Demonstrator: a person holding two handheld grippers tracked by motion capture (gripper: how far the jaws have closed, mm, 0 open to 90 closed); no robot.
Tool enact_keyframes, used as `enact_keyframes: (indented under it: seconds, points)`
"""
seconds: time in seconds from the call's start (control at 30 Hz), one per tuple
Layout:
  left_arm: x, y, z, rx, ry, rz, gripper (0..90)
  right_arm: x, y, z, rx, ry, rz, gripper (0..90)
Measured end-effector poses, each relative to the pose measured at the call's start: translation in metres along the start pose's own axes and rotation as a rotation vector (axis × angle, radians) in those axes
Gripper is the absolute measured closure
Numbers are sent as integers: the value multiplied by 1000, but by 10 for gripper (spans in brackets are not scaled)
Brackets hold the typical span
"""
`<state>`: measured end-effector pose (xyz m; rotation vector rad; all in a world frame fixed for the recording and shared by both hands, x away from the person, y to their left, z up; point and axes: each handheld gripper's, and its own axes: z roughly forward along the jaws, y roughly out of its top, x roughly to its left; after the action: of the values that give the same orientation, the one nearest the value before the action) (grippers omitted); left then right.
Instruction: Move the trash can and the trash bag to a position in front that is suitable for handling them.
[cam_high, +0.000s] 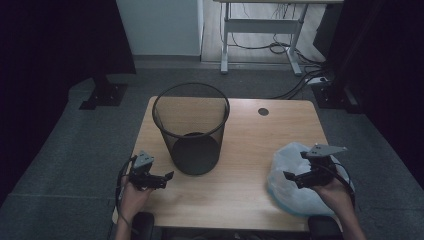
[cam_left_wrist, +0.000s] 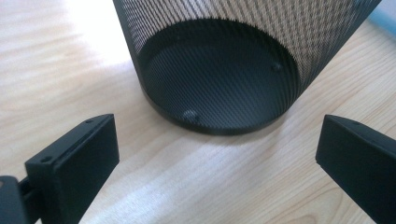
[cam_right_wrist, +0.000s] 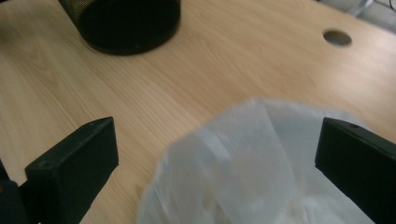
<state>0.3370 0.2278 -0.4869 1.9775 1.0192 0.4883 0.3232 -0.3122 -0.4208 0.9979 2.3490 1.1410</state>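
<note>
My left gripper (cam_high: 162, 178) hung with jaws wide apart, just beside the black mesh bin (cam_high: 191, 127) on the wooden table (cam_high: 250, 150). My right gripper (cam_high: 295, 176) gaped over the crumpled clear plastic bag (cam_high: 287, 190) near the table's right edge, gripping nothing.

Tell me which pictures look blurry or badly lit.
High view: dim, dark at both sides, table lit. Left gripper view: sharp mesh bin, glare on the wood at top left. Right gripper view: plastic bag soft and blurred between the open right tool.
</note>
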Motion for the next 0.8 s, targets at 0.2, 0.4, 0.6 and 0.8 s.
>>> enact_keyframes:
  seconds: [0.2,0.4,0.6,0.8]
  points:
    - [13,15,-13,-19,-16,6,0,15,36,17,-38,37,-73,0]
    - [24,24,-19,-34,-33,11,0,29,67,42,-66,85,-114,0]
    - [32,29,-19,-30,-43,24,0,38,90,71,-70,133,-139,0]
    - [39,33,-14,-35,-59,20,0,40,103,108,-27,186,-159,0]
